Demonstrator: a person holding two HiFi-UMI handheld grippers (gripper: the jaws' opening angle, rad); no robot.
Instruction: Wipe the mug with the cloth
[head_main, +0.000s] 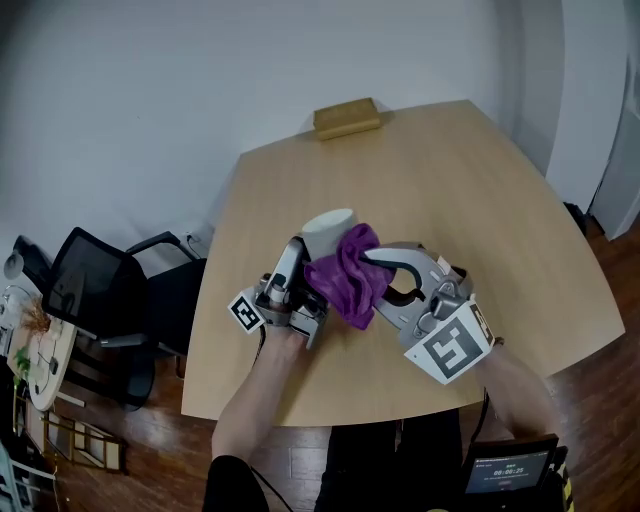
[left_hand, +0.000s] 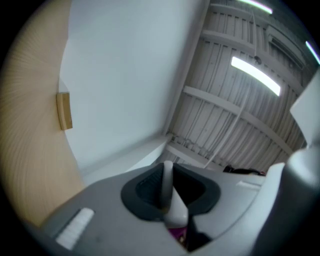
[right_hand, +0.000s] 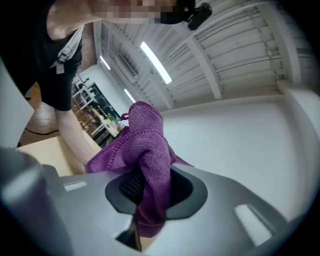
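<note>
Two grips | left gripper (head_main: 298, 258) jaws clamp mug (head_main: 329, 226) | right gripper (head_main: 374, 260) jaws clamp cloth (head_main: 345, 282)

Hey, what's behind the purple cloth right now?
The white mug, held in the left tongs. The cloth, gripped by the right tongs, covers part of the mug's side, so that part cannot be seen.

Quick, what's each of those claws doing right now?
Left gripper: closed on the white mug.
Right gripper: closed on the purple cloth.
</note>
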